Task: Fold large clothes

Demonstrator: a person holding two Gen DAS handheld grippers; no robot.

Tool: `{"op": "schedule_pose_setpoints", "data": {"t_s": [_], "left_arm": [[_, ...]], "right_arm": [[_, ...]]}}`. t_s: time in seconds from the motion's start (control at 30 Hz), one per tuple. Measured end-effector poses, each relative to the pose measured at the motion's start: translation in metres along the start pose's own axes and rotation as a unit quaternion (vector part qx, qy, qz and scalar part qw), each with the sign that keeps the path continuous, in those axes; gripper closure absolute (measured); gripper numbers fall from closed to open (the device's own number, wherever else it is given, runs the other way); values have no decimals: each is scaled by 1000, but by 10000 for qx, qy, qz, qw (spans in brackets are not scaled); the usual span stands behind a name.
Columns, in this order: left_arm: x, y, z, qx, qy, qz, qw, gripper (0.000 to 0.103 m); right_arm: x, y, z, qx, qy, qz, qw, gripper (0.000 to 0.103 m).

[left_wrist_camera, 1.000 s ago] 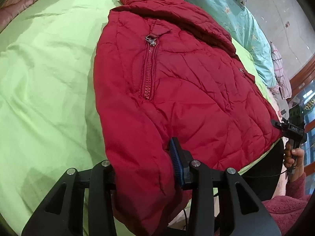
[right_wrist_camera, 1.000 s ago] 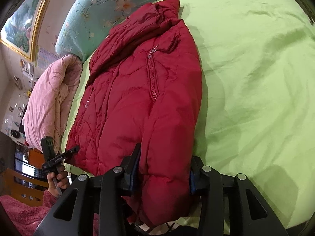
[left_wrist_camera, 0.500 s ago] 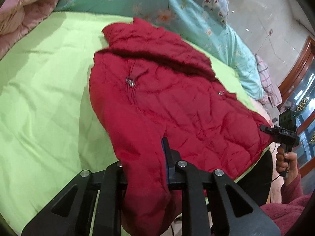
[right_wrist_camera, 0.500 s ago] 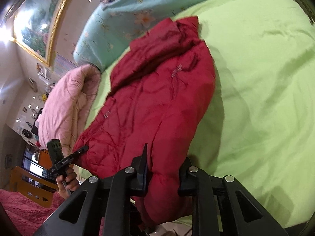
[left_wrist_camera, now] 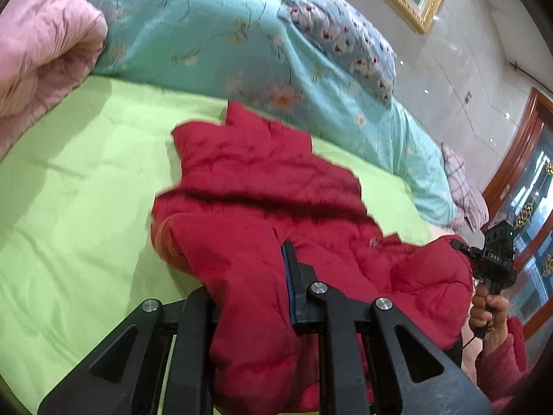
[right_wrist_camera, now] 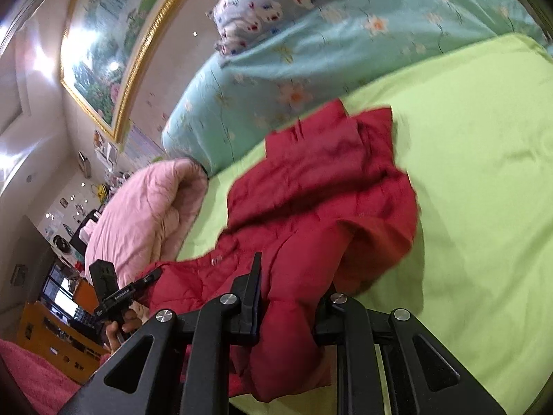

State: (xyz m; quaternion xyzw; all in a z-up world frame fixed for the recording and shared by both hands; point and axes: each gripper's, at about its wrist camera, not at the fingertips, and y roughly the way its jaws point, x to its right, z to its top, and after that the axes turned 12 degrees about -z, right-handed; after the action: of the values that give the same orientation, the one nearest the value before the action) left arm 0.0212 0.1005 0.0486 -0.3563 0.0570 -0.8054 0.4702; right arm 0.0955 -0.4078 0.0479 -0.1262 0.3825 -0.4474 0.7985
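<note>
The left claw [left_wrist_camera: 254, 297] is clamped nearly closed on the near hem of the red padded jacket [left_wrist_camera: 262, 186], and the right claw [right_wrist_camera: 290, 306] pinches the same hem further along, so that edge hangs raised between the 2. The rest of the jacket lies bunched on the lime-green bed sheet [left_wrist_camera: 69, 207]. Beyond it sit a turquoise floral quilt [left_wrist_camera: 214, 34], a pink duvet [right_wrist_camera: 145, 214] and a gilt-framed painting [right_wrist_camera: 114, 45].

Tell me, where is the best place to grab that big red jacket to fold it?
Probably the near hem corners, from the bed's near edge. The red jacket lies lengthwise, collar far, so that edge comes first. The left gripper and right gripper each already pinch a bottom corner.
</note>
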Motion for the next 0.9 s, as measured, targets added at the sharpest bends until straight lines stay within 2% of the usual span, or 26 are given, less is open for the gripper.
{"op": "schedule_pose_setpoints", "data": {"t_s": [0.2,0.3,0.5,0.73,0.9], "left_arm": [[-3,14,36,156,62,57,9998,89],[-8,25,54,254,-47,8,9997,89],[-22,57,87,305,-117,179,9993,89],[-48,99,124,292,-329,338,9985,89],[-74,137,148,138,-504,505,9974,88]], "right_arm": [[-3,14,37,271,79,-134,9995,85],[-5,27,58,331,70,-277,9990,85],[-6,63,97,413,139,-534,9976,85],[11,111,141,347,533,-683,9956,85],[36,155,162,226,967,-848,9914,84]]}}
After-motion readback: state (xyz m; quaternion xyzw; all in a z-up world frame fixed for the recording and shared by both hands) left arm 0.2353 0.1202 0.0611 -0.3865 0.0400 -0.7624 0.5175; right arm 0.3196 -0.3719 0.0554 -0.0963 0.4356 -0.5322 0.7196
